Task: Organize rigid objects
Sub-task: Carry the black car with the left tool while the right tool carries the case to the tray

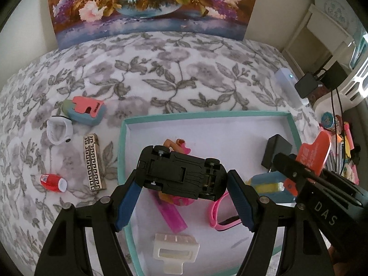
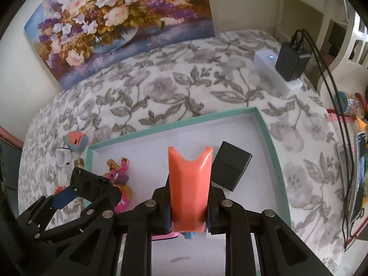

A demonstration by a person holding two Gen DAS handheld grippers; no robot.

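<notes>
Black toy car (image 1: 181,174) is clamped upside down end to end in the left jaws (image 1: 184,184), above the teal tray (image 1: 207,114); orange clip (image 2: 189,191) is pinched in the nearly closed right jaws (image 2: 188,216); either could be dropped onto the doll (image 2: 119,179) beneath, or the jaws knocked together.

flower painting (image 1: 149,4) against wall; white power strip (image 2: 276,76), black adapter (image 2: 291,61) plugged in.

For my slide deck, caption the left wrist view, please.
Left gripper holds an upturned black toy car over the teal tray.
</notes>
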